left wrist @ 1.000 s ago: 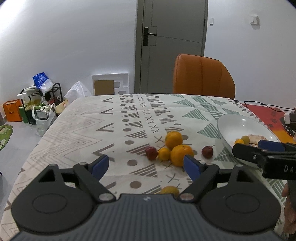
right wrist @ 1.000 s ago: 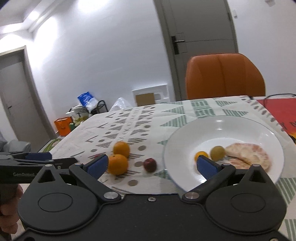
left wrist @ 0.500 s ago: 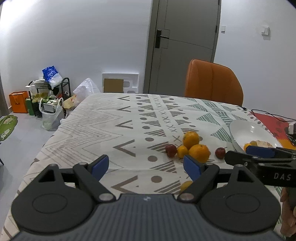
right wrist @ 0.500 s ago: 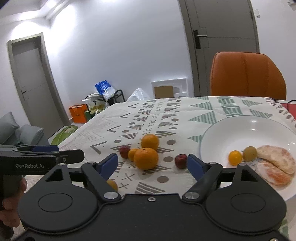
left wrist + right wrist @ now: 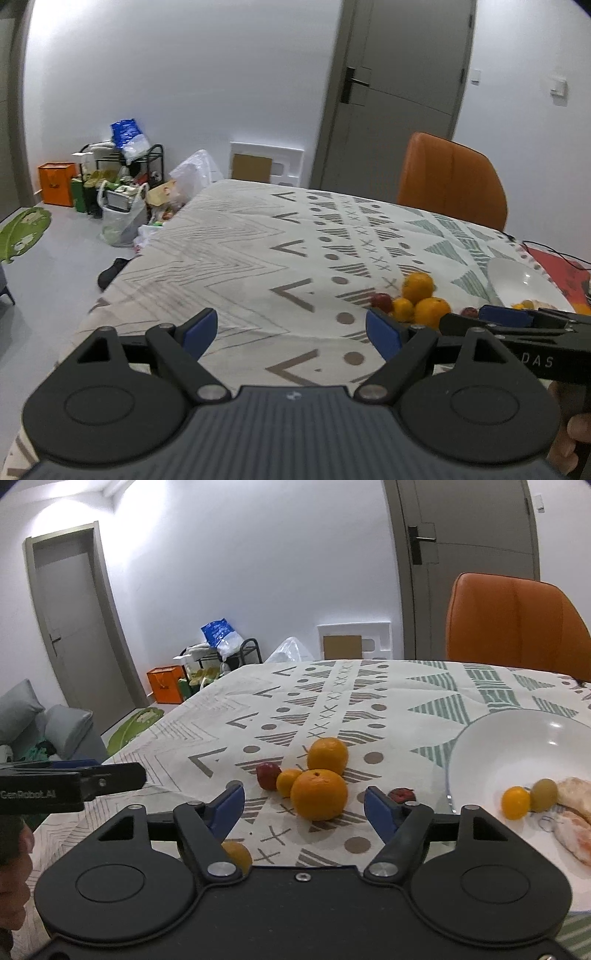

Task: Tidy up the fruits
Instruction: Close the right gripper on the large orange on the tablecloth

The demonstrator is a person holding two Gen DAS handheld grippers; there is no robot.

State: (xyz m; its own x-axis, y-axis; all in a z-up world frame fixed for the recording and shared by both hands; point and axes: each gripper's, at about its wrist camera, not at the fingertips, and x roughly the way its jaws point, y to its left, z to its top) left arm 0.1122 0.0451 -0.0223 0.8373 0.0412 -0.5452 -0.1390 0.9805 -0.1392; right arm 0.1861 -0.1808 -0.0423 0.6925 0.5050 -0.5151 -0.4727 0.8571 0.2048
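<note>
Your right gripper (image 5: 303, 805) is closing, jaws framing the near orange (image 5: 318, 794) untouched; your left gripper (image 5: 291, 328) gapes empty.

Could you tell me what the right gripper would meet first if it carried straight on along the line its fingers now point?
Most likely the nearest large orange, which lies on the tablecloth centred ahead of the right gripper. Its jaws are closing with nothing between them yet. How far ahead the orange lies is hard to judge.

Oranges (image 5: 319, 794) on table (image 5: 369, 686), plate (image 5: 480, 746) right of them, chair (image 5: 513, 624) behind
</note>
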